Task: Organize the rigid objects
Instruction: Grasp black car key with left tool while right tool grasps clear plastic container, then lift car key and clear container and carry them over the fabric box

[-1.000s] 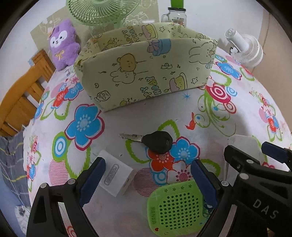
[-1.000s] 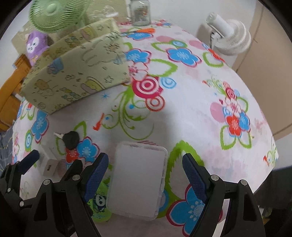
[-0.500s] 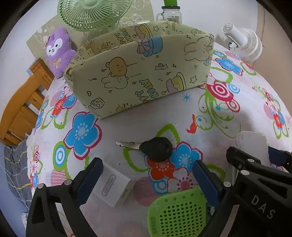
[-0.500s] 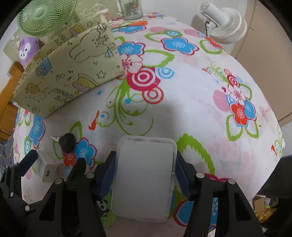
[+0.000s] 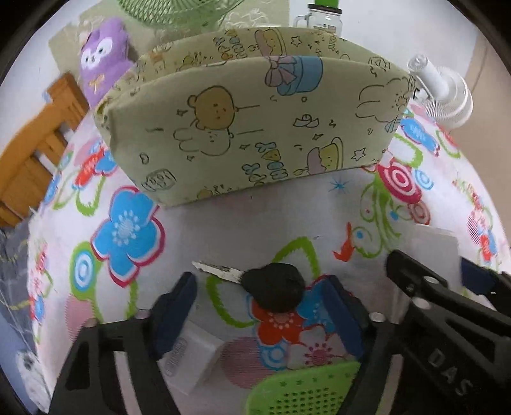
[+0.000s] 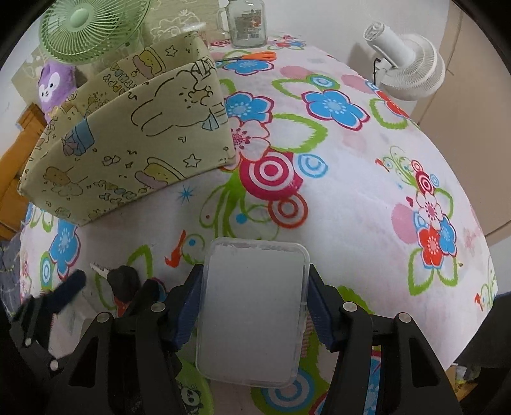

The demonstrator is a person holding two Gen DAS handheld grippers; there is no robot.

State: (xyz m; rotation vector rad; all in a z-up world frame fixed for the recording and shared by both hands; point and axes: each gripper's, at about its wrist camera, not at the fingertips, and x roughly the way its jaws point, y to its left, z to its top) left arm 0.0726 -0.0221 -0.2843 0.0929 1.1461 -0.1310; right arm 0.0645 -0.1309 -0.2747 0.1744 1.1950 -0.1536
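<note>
Right, the white plastic case is the one in play: it lies flat on the flowered tabletop, and the right gripper has its jaws pressed against both long sides, gripping it across the narrow width. That looks the sensible hold, since the lid is too broad and smooth to pinch any other way.

Just to its left sits the black-headed key, blade pointing away to the left. The left gripper comes in over it with jaws apart, one blue pad on either side of the key, nothing caught between them. My guess is the key is this hand's target. It lies thin and low on the cloth, so the pads would need to get right down to the tabletop to bite.

Nearer the left hand's side are a small white adapter, partly under the left finger, and a green perforated gadget at the bottom edge.

Farther back stands the cartoon-print fabric bin, open at the top, probably where these hard bits belong. Behind it are a purple plush, a green fan, a glass mug and a white fan.
</note>
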